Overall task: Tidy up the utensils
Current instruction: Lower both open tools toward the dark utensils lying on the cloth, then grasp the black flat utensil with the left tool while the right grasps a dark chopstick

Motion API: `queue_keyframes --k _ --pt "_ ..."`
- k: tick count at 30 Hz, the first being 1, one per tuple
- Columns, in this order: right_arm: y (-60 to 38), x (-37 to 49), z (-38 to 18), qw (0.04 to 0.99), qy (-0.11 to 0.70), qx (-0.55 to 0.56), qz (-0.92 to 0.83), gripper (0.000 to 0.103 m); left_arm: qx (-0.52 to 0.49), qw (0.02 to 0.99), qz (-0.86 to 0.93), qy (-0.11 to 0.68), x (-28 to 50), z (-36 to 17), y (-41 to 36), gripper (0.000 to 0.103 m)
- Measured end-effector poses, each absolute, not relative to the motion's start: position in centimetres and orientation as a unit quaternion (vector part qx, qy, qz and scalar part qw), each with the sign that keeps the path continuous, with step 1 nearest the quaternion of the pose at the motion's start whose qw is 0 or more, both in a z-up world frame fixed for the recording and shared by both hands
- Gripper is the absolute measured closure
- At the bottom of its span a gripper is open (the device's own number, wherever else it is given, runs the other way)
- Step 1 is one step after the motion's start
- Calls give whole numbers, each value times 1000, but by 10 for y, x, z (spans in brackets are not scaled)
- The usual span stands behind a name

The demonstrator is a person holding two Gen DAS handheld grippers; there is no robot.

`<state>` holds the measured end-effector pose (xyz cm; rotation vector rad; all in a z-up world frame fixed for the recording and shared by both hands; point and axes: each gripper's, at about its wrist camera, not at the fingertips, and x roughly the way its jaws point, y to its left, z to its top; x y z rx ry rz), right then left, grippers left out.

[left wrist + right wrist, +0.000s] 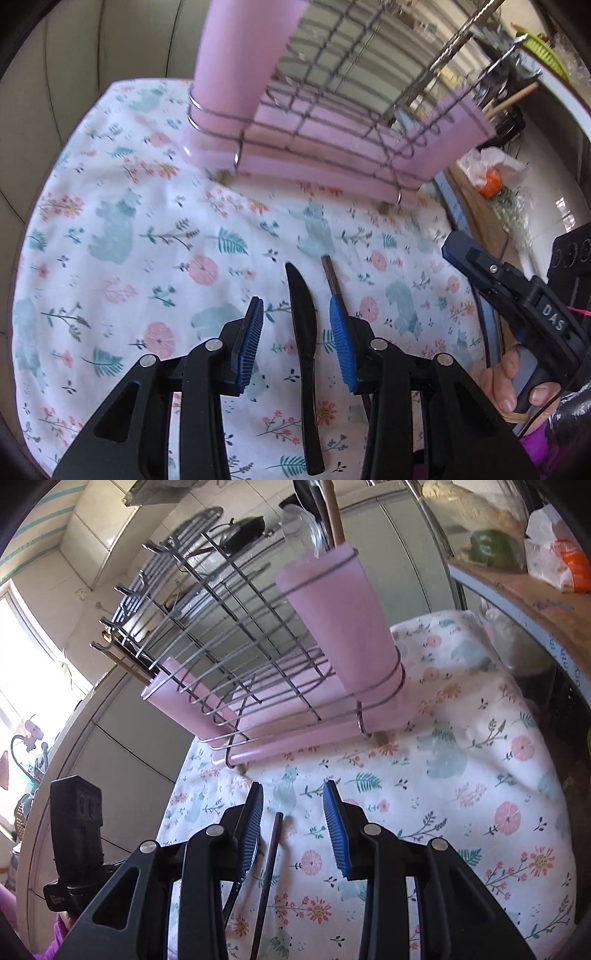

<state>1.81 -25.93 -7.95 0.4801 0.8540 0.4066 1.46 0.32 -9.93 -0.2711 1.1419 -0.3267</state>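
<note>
A black knife (303,332) lies flat on the floral cloth (129,229), pointing toward the rack. My left gripper (295,306) hovers over it, open, with the knife in the gap and neither pad touching it. A dark thin stick (330,275) lies just right of the knife, partly behind the right pad. In the right wrist view that stick (271,856) lies between the spread fingers of my right gripper (293,790), which is open and not touching it. The knife's blade (236,882) peeks out behind its left finger. The right gripper (456,247) also shows at the right edge, held by a hand (509,384).
A wire dish rack (229,627) on a pink tray stands at the cloth's far side. One pink utensil cup (343,627) holds a wooden handle and a clear ladle; another (177,698) sits at the rack's other end. A wooden shelf (535,594) with bags runs along the right.
</note>
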Motion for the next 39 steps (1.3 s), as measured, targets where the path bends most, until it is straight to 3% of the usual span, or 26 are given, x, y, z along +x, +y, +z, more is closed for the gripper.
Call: queue_keyframes --k 9,16,29,33,39 --pt "-252 25 -97 837 449 233 208 69 -58 803 -125 579 40 -119 -27 67" --pt "-240 31 -104 821 476 223 223 70 -53 808 -105 577 44 -121 -24 102" --pt "-191 69 -126 777 561 169 229 71 -132 828 -133 529 26 -87 30 102" --pt "-177 76 -137 778 572 146 217 76 -150 830 -139 519 19 -80 45 102" --pt "-168 80 -141 786 569 126 208 94 -164 835 -142 506 16 -69 54 102"
